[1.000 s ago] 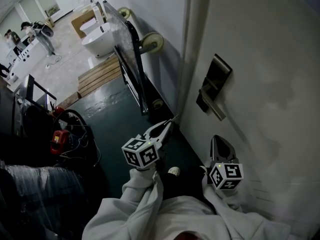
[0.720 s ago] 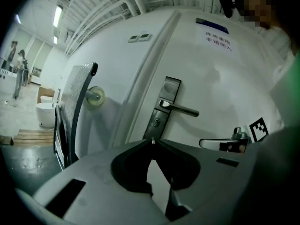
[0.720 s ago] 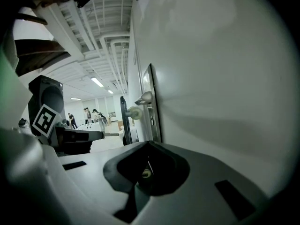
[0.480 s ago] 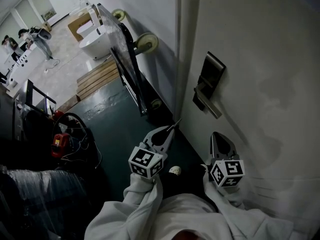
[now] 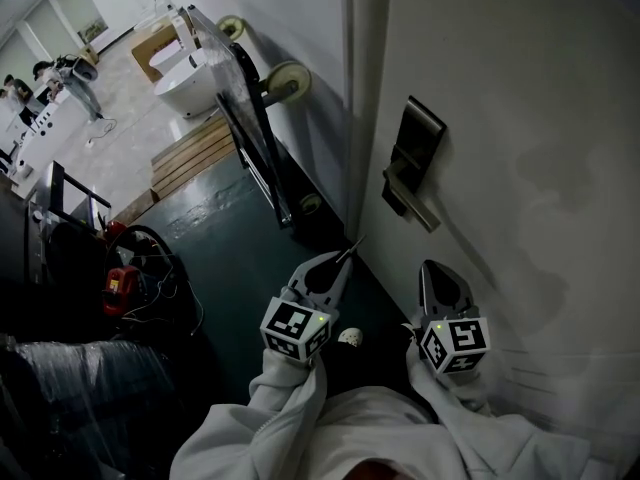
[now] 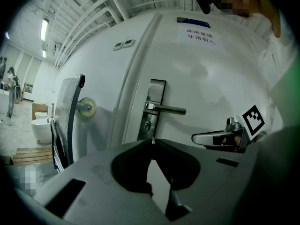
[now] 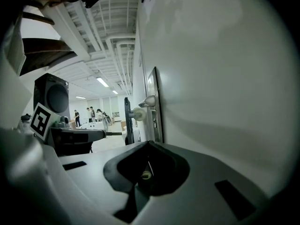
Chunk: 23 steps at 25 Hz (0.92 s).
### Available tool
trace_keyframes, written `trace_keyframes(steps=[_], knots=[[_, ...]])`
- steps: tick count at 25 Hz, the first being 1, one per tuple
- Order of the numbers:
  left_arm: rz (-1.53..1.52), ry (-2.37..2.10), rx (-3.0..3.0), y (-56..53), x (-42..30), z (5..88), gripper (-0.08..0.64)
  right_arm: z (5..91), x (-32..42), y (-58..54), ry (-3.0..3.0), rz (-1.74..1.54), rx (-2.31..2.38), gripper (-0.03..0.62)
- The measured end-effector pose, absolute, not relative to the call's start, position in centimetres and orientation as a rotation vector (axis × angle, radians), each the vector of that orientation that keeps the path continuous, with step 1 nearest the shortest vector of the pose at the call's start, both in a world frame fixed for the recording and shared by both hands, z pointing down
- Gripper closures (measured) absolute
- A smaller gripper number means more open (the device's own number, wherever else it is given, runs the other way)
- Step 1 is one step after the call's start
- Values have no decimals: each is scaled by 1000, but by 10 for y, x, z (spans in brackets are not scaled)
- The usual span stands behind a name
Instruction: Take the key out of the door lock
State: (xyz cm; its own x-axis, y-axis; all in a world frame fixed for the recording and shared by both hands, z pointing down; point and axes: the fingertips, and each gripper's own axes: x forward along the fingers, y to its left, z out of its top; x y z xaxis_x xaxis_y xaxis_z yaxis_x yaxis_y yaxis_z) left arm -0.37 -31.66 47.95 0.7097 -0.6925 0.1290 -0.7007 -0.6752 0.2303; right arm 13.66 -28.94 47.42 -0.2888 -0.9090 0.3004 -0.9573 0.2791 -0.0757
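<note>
My left claw (image 5: 343, 258) is pinched tight on the thin silver key (image 5: 352, 247). The key's blade pokes out past the tips, apart from the lock. Straight ahead of that claw, well apart from it, the dark metal lock plate (image 6: 156, 90) stands on the white door (image 6: 211, 78). Its silver lever handle (image 6: 166, 109) points right, with the round keyhole (image 6: 147, 124) just below. My right claw (image 7: 148, 143) has its jaws together on nothing. The door runs close along its right side, and the lock plate lies ahead of it.
</note>
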Motion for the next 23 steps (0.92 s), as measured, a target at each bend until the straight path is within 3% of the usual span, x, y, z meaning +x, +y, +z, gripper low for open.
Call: trace_keyframes(steps=[23], knots=[[29,-1093,2634,-318,3,482,534,473,141,-285,-2351,383,1750,541]])
